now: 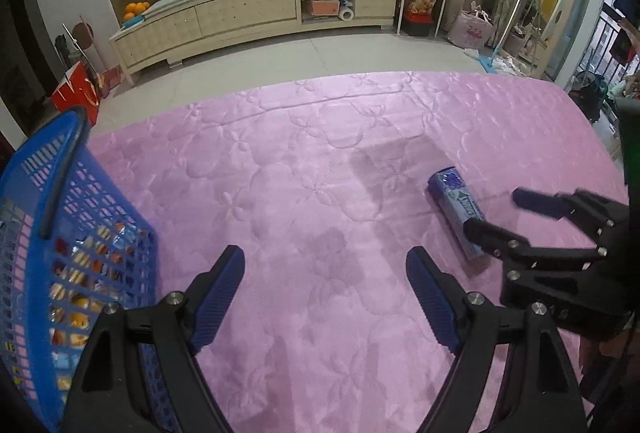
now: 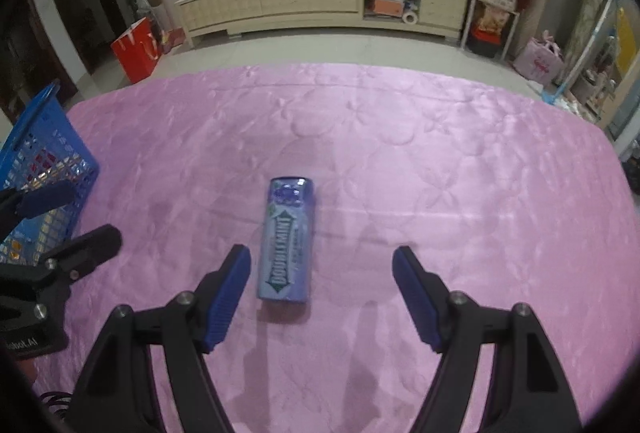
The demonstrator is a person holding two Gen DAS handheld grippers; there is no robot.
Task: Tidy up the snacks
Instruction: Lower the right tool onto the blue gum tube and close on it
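Lay flat on the pink cloth (image 2: 440, 153), a blue-purple Doublemint gum pack (image 2: 286, 241), just beyond the wide-open, empty right gripper (image 2: 322, 263).

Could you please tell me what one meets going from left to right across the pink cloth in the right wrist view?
Blue basket → left gripper → Doublemint pack, lying flat ahead of the right gripper's open jaws.

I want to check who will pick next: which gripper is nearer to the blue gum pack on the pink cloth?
Right. The right gripper is open directly before the gum pack, which lies ahead between its fingers. The left gripper is open farther off, beside the blue basket.
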